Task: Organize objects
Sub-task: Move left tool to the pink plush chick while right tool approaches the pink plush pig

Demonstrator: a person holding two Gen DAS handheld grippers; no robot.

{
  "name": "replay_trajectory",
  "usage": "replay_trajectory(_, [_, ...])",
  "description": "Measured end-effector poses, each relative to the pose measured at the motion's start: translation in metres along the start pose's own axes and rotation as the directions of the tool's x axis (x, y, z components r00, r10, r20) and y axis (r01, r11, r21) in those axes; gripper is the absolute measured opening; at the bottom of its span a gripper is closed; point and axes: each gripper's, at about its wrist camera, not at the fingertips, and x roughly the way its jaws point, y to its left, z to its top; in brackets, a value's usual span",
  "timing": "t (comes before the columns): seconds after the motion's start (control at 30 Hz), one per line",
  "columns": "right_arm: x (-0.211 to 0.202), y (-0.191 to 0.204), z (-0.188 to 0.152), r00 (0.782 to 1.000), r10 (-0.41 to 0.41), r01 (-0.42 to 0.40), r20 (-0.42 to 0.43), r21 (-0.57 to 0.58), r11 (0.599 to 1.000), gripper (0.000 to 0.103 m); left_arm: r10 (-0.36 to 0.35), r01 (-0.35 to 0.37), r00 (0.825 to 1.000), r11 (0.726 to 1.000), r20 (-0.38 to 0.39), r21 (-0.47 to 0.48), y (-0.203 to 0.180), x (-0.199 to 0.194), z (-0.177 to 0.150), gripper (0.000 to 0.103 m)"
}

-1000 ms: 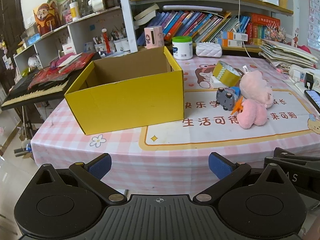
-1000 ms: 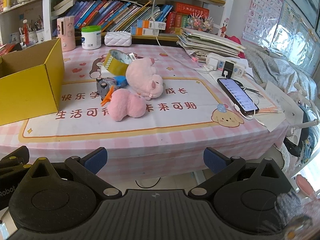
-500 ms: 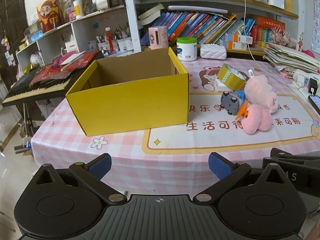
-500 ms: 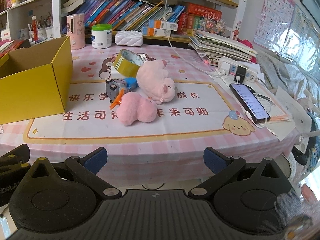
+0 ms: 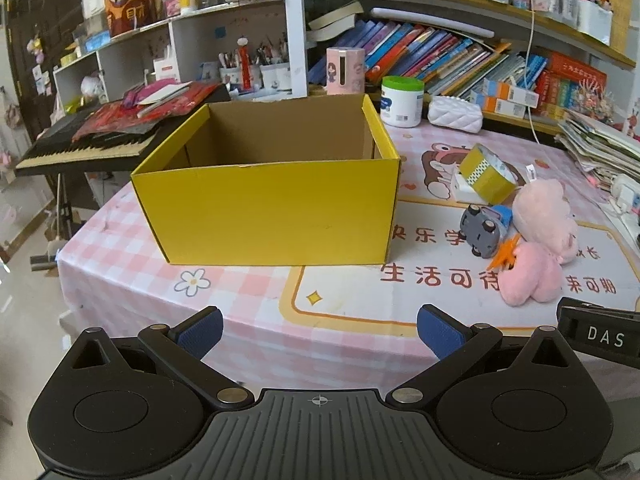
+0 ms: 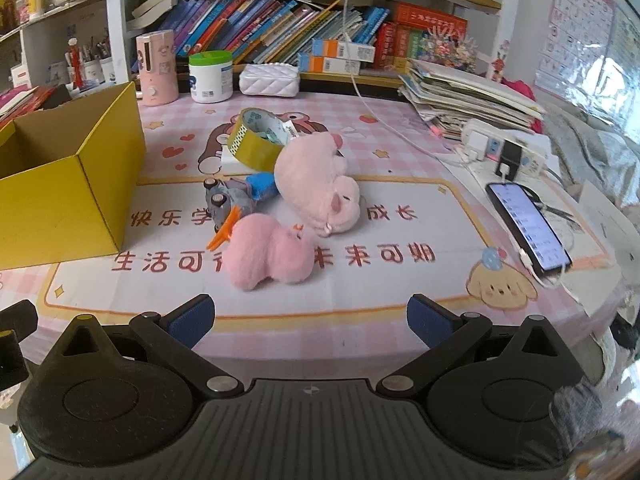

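Note:
An open yellow cardboard box (image 5: 272, 208) (image 6: 60, 196) stands on the pink checked tablecloth, with no contents visible in it. To its right lies a cluster: a small pink plush (image 6: 268, 254) (image 5: 528, 276), a larger pink plush pig (image 6: 316, 184) (image 5: 546, 212), a grey and blue toy car (image 6: 236, 198) (image 5: 484, 228), an orange clip (image 6: 224, 232) and a yellow tape roll (image 6: 256, 140) (image 5: 486, 174). My left gripper (image 5: 319, 330) is open at the table's front edge, facing the box. My right gripper (image 6: 311, 322) is open, just short of the small plush.
A phone (image 6: 528, 232) on a cable and a power strip (image 6: 504, 152) lie at the right. A paper stack (image 6: 464, 100), a white jar (image 6: 211, 76) and a pink dispenser (image 6: 156, 68) line the back, under bookshelves. A keyboard (image 5: 88, 148) stands left of the table.
Both grippers have moved forward toward the table; the box and the toy cluster appear nearer and larger. Nothing on the table has shifted, and both grippers stay open.

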Motion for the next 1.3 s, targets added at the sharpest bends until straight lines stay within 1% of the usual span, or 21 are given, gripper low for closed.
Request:
replay_trajectory(0.07, [0.004,-0.005,0.005,1.0,0.025,-0.025,0.012,-0.014,1.0,0.103,0.006,-0.006,1.0,1.0,-0.008,-0.012,-0.005,0.003,0.001,0.103])
replay_trajectory(0.2, [0.012,-0.022,0.017,0.995,0.073,-0.071,0.068,-0.026,0.997,0.103,0.015,-0.015,1.0,1.0,-0.023,-0.023,-0.017,0.01,0.004,0.103])
replay_trajectory(0.23, [0.014,-0.027,0.02,0.993,0.085,-0.083,0.078,-0.022,0.996,0.102,0.013,-0.014,1.0,1.0,-0.026,-0.025,-0.021,0.011,0.005,0.103])
replay_trajectory(0.3, [0.019,-0.038,0.025,0.99,0.109,-0.108,0.086,-0.013,0.994,0.101,0.002,-0.003,1.0,1.0,-0.029,-0.028,-0.029,0.014,0.007,0.103])
replay_trajectory(0.37, [0.027,-0.049,0.029,0.988,0.13,-0.131,0.083,0.001,0.991,0.097,-0.002,0.001,0.999,1.0,-0.034,-0.029,-0.038,0.017,0.009,0.103])
replay_trajectory(0.53, [0.048,-0.065,0.037,0.98,0.196,-0.197,0.038,0.027,0.98,0.081,-0.023,0.022,0.999,1.0,-0.049,-0.014,-0.062,0.025,0.012,0.103])
replay_trajectory(0.57, [0.051,-0.068,0.038,0.977,0.209,-0.21,0.034,0.03,0.977,0.079,-0.032,0.032,0.998,0.999,-0.05,-0.002,-0.068,0.027,0.012,0.102])
replay_trajectory(0.63, [0.057,-0.074,0.04,0.973,0.231,-0.232,0.031,0.039,0.972,0.068,-0.054,0.055,0.997,0.998,-0.051,0.016,-0.078,0.031,0.012,0.1])
replay_trajectory(0.73, [0.062,-0.086,0.043,0.97,0.242,-0.244,0.037,0.069,0.967,0.062,-0.107,0.108,0.992,0.994,-0.069,0.017,-0.093,0.038,0.015,0.098])
replay_trajectory(0.87, [0.065,-0.102,0.05,0.966,0.249,-0.255,0.074,0.092,0.963,0.06,-0.196,0.197,0.979,0.98,-0.061,0.026,-0.117,0.048,0.019,0.098])
replay_trajectory(0.97, [0.066,-0.109,0.053,0.965,0.246,-0.254,0.091,0.084,0.964,0.06,-0.234,0.237,0.97,0.971,-0.069,0.036,-0.136,0.059,0.022,0.098])
replay_trajectory(1.1, [0.067,-0.116,0.059,0.959,0.262,-0.268,0.106,0.052,0.962,0.06,-0.256,0.26,0.963,0.965,-0.087,0.033,-0.153,0.075,0.026,0.098])
replay_trajectory(1.23, [0.069,-0.119,0.062,0.955,0.272,-0.275,0.115,0.014,0.961,0.062,-0.249,0.256,0.963,0.965,-0.107,0.06,-0.171,0.091,0.027,0.098])
replay_trajectory(1.3, [0.072,-0.121,0.063,0.956,0.272,-0.274,0.111,0.002,0.962,0.063,-0.235,0.245,0.966,0.966,-0.111,0.085,-0.179,0.097,0.027,0.098])
